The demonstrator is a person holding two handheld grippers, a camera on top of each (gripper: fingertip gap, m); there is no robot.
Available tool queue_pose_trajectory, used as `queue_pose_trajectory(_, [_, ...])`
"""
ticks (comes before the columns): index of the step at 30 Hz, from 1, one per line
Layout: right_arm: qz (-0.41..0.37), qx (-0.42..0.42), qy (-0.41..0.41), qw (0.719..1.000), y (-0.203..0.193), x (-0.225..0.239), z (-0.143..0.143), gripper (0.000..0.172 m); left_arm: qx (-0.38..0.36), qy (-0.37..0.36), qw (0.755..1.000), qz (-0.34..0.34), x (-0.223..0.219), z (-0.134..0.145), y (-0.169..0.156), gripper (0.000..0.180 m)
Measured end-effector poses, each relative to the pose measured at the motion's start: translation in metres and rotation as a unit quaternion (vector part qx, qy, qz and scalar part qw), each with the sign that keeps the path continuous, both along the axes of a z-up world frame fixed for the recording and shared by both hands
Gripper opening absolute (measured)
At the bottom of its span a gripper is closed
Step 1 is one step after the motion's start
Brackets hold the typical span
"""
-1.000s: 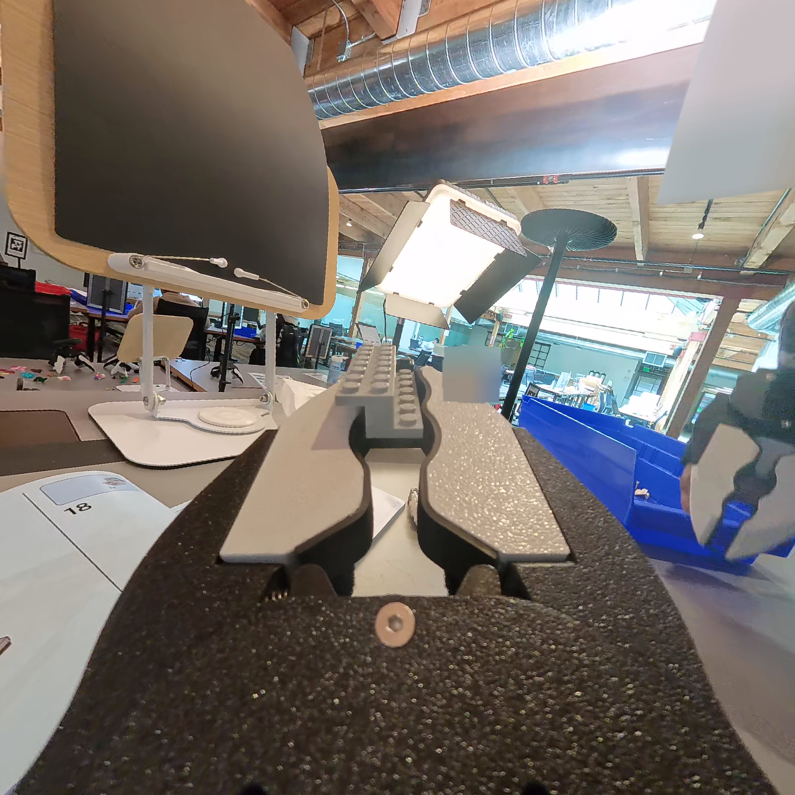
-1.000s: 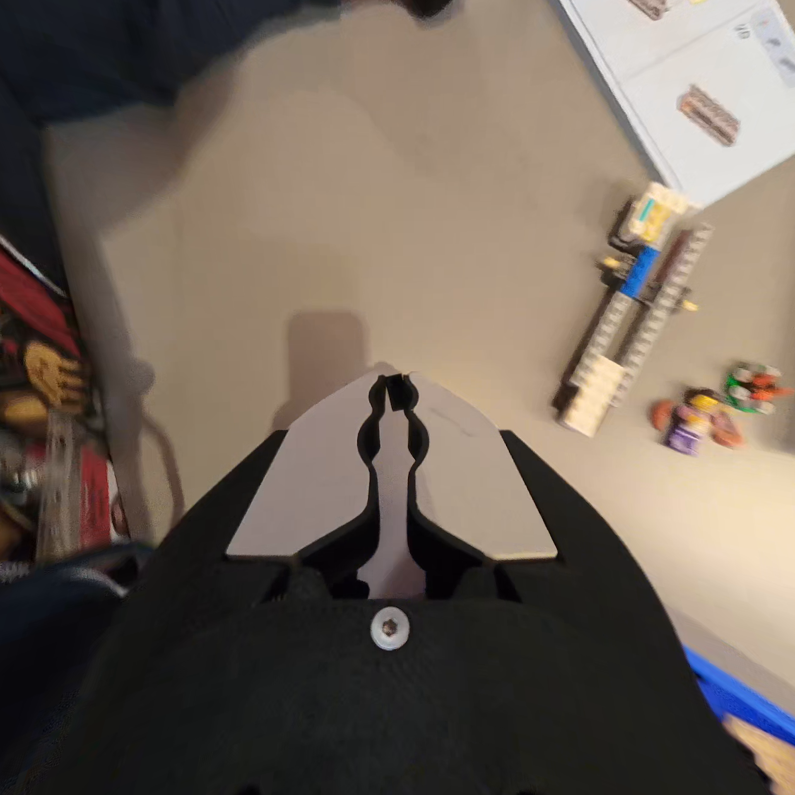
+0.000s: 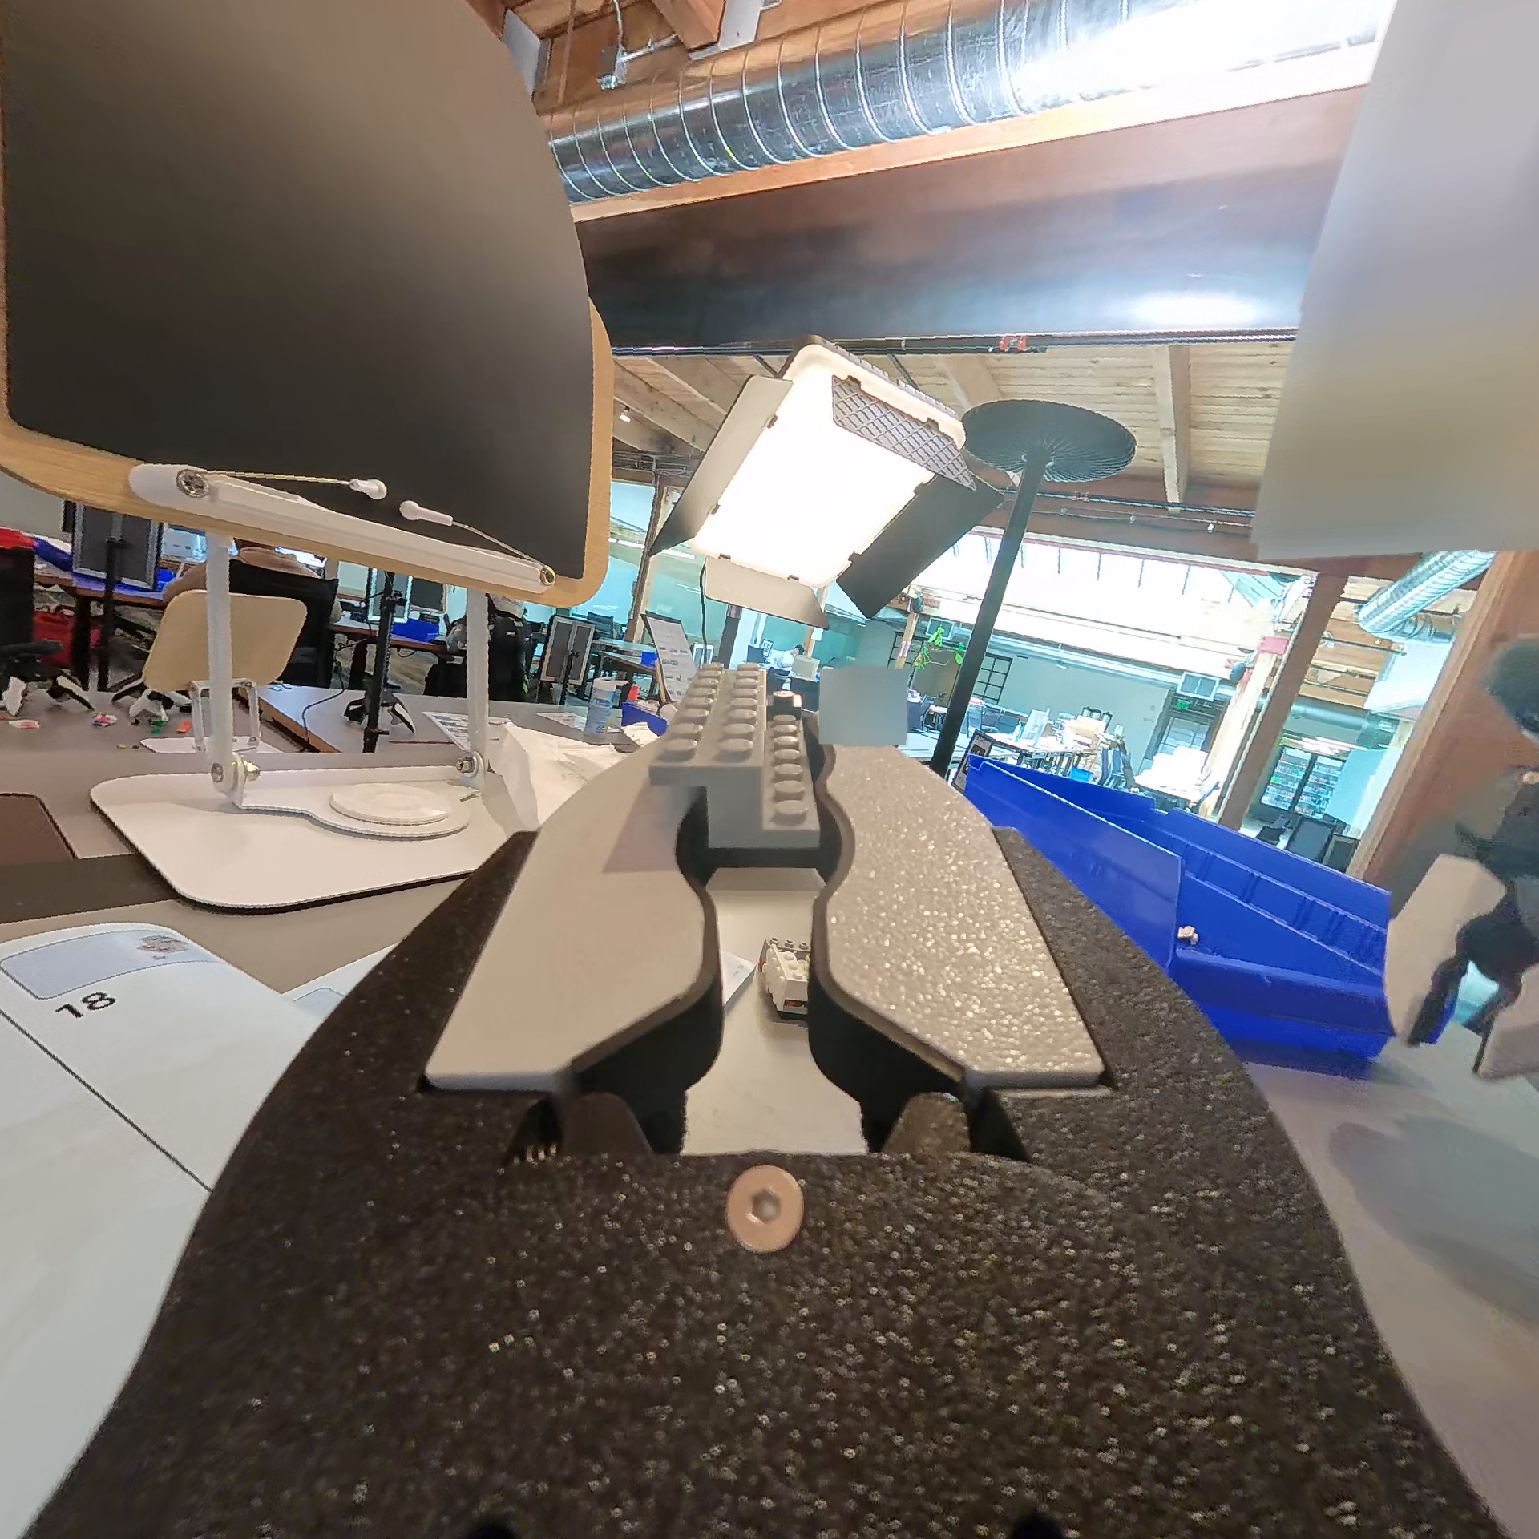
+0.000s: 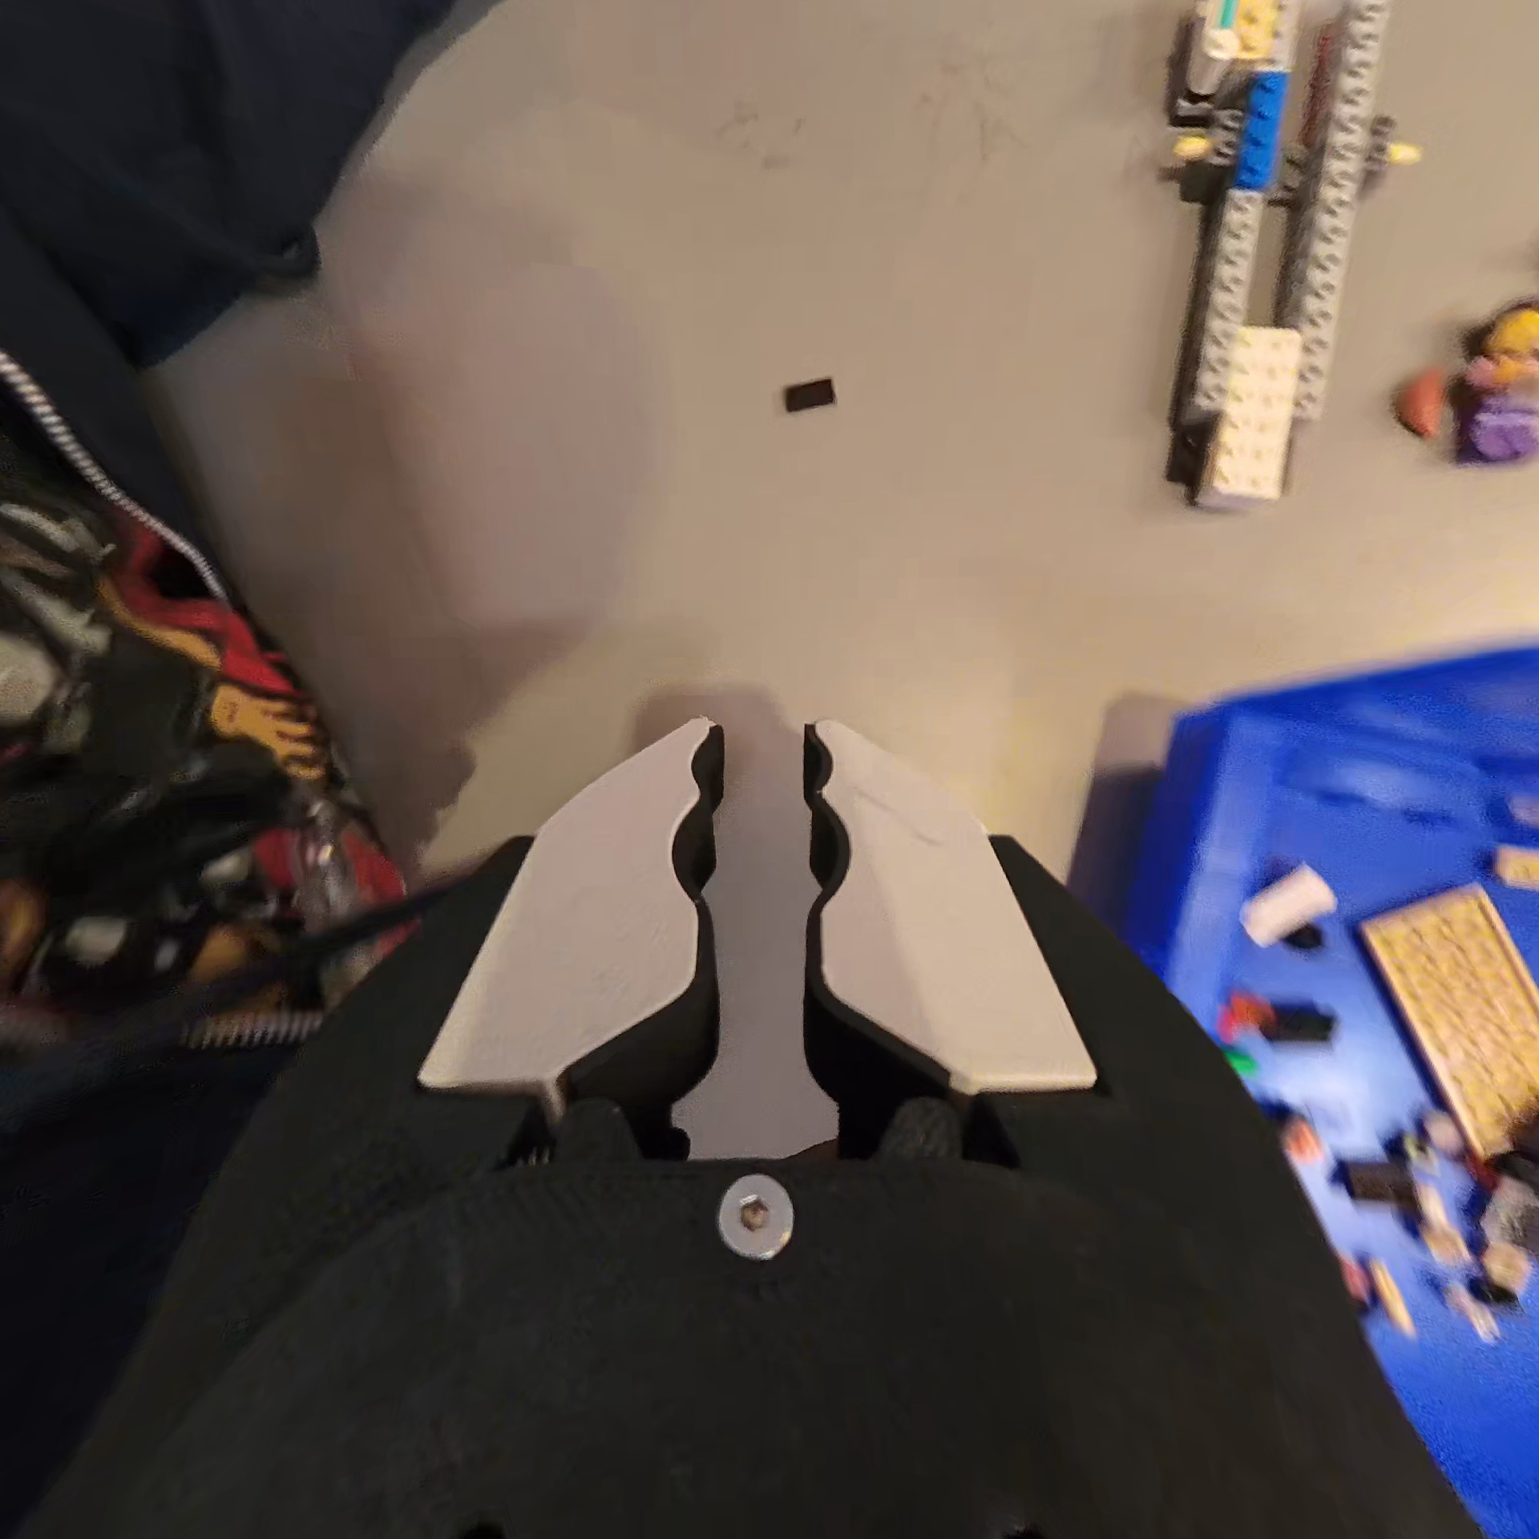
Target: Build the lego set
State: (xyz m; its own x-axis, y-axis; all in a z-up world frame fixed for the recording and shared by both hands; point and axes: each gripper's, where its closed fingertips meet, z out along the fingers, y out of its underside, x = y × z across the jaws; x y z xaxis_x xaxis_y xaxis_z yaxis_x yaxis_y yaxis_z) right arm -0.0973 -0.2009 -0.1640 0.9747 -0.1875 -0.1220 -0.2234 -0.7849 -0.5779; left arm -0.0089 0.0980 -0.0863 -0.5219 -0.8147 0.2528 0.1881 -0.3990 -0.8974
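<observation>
The left gripper (image 3: 754, 749) clamps a long grey studded brick (image 3: 733, 749), its long axis running forward along the fingers, while the right gripper (image 4: 762, 741), jaws parted and empty, hovers beside the blue bin (image 4: 1299, 799), a small black piece (image 4: 809, 394) lying ahead of its tips on the table (image 4: 916, 541)

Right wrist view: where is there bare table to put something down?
Bare table stretches from the right gripper, open and empty, to the small black piece. Crowded: brick assembly, toy figure, blue bin.
</observation>
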Motion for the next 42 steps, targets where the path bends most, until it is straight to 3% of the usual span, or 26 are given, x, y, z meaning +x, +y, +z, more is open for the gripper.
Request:
queue_pose_trajectory(9, [-0.091,-0.086,-0.071,0.990,-0.142,0.081,0.030,0.018,0.009,0.000,1.000,0.001,0.000,0.000,-0.003,0.018])
queue_pose_trajectory(17, [-0.103,-0.136,-0.107,0.979,-0.192,0.112,0.025,0.018,0.029,0.002,0.999,0.013,0.002,-0.001,-0.006,0.018])
queue_pose_trajectory(27, [-0.119,-0.143,-0.098,0.978,-0.208,0.134,0.022,0.017,0.021,0.006,1.000,0.016,0.003,-0.002,-0.003,0.018])
queue_pose_trajectory(35, [-0.110,-0.134,-0.082,0.982,-0.186,0.155,0.018,0.018,0.018,0.007,1.000,0.021,0.003,-0.002,-0.002,0.018])
queue_pose_trajectory(39, [-0.041,-0.154,-0.086,0.983,-0.162,0.165,0.013,0.021,0.018,0.006,1.000,0.023,0.003,-0.001,-0.002,0.018])
queue_pose_trajectory(42, [0.087,-0.165,-0.086,0.979,-0.149,0.170,-0.002,0.022,0.015,0.006,1.000,0.021,0.003,-0.001,-0.001,0.018])
